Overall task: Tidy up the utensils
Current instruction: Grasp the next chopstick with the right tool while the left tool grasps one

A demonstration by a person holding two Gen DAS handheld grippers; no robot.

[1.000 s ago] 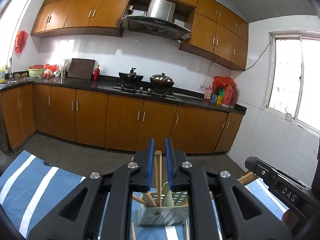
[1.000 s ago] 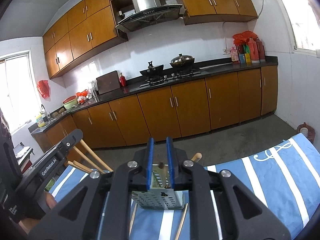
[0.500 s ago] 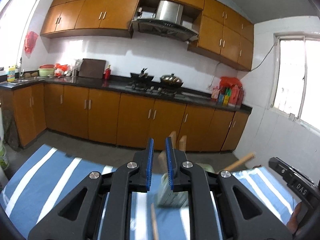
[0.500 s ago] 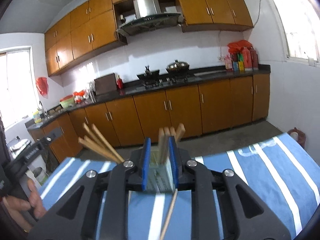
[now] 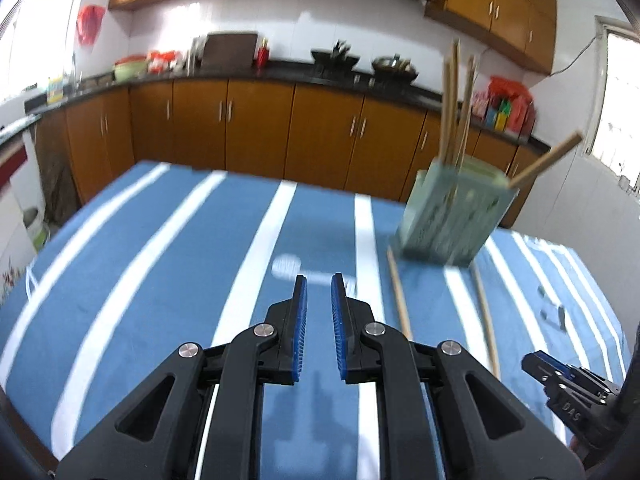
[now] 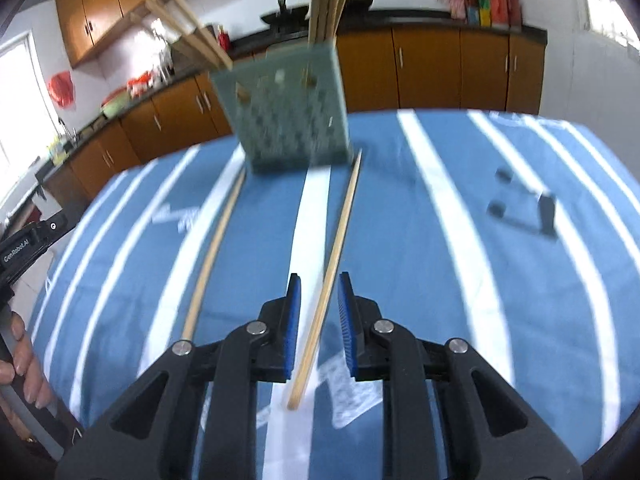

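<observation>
Right gripper (image 6: 318, 312) jaws open astride thin pale wooden chopstick (image 6: 334, 256), untouched; light, stiff, rolls; pinch near end. Left gripper (image 5: 318, 312) jaws empty, nearly closed.

Bright window daylight, glare on wall tiles; motion blur, fisheye edges bent.
</observation>
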